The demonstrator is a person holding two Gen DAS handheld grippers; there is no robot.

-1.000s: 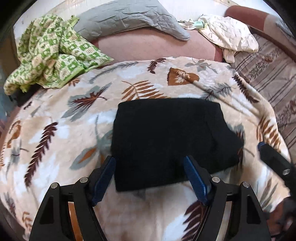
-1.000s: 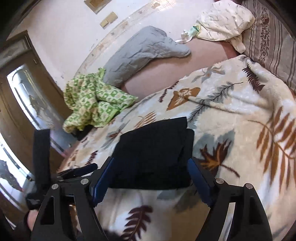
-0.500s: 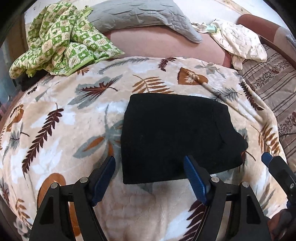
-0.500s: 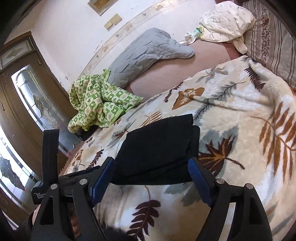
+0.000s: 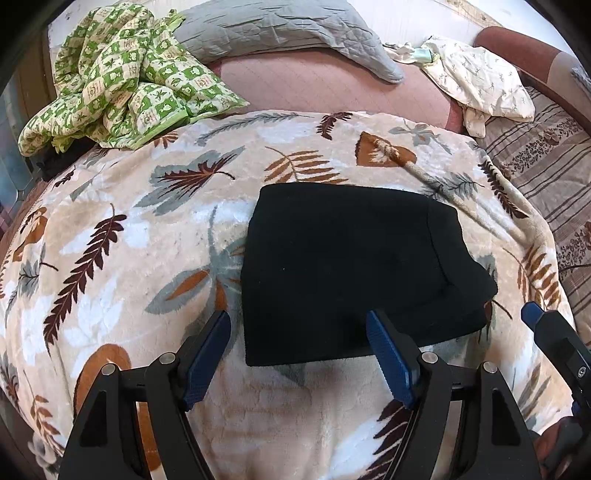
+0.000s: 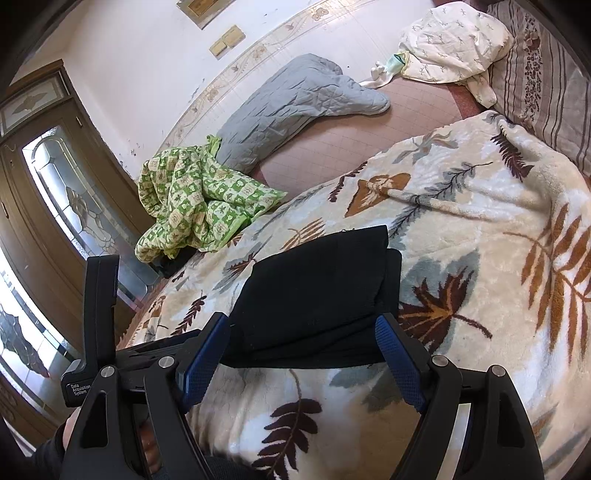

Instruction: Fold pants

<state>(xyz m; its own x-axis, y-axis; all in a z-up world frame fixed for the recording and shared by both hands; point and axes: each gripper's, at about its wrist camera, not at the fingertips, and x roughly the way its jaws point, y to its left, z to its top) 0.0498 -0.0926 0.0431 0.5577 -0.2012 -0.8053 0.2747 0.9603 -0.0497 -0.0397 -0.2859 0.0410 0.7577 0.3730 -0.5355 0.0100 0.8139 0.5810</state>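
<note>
The black pants (image 5: 347, 266) lie folded into a compact rectangle on the leaf-patterned blanket (image 5: 129, 258). In the right wrist view the same folded pants (image 6: 317, 295) sit just beyond the fingertips. My left gripper (image 5: 299, 325) hovers over the near edge of the pants, jaws wide apart, nothing between them. My right gripper (image 6: 303, 328) is open too, held above the blanket in front of the pants' near edge. The right gripper's blue fingertip (image 5: 532, 314) shows at the right edge of the left wrist view. The left gripper's body (image 6: 99, 332) appears at the left of the right wrist view.
A crumpled green checked cloth (image 5: 122, 77) lies at the far left of the bed, a grey quilted pillow (image 5: 280, 29) behind it. A cream patterned cloth (image 5: 480, 81) sits far right beside a striped cover (image 5: 546, 177). A wooden door with glass (image 6: 55, 206) stands left.
The left gripper pulled back and rolled slightly, so the folded pants now sit farther right and farther off in its view. The right gripper's view shifted a little early on, then held.
</note>
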